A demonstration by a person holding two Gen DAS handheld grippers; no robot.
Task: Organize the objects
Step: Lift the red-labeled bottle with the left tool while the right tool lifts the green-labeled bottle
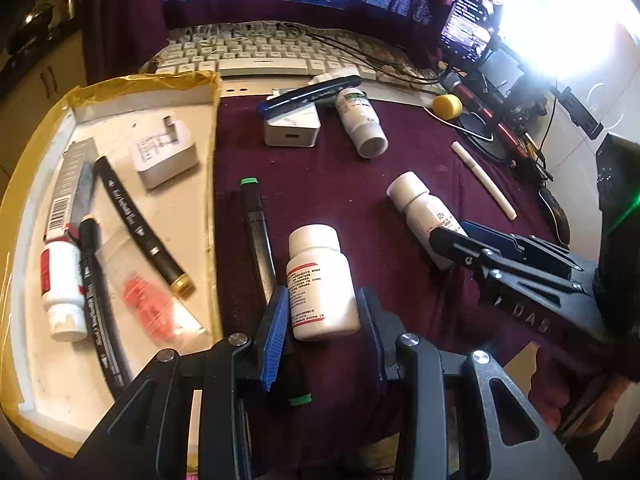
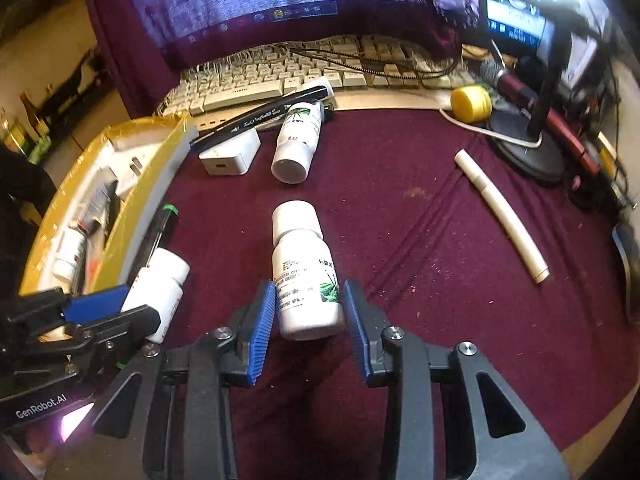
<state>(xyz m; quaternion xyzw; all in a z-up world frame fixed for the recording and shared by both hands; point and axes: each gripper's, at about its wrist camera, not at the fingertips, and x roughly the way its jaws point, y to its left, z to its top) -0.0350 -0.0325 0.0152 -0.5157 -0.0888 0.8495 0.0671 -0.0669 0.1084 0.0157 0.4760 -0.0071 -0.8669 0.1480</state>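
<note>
A white bottle with a red label (image 1: pixel 322 280) sits between the blue pads of my left gripper (image 1: pixel 324 328), which is shut on it; a black marker with a green cap (image 1: pixel 256 220) runs underneath. To the right, my right gripper (image 2: pixel 310 312) is shut on a white bottle with a green leaf label (image 2: pixel 306 276) that lies on the maroon cloth (image 2: pixel 400 220), cap pointing away. The left wrist view shows the right gripper (image 1: pixel 448 240) on that bottle (image 1: pixel 416 204). In the right wrist view the left gripper (image 2: pixel 132 300) holds its bottle (image 2: pixel 160 284) beside the box.
A white foam box with yellow tape (image 1: pixel 152 80) at the left holds a charger, pens, a bottle and a small bag. Further back lie another white bottle (image 1: pixel 360 120), a white adapter (image 1: pixel 290 128) under a black pen, a white pen (image 1: pixel 484 180), a yellow cap (image 1: pixel 448 106) and a keyboard (image 1: pixel 260 56).
</note>
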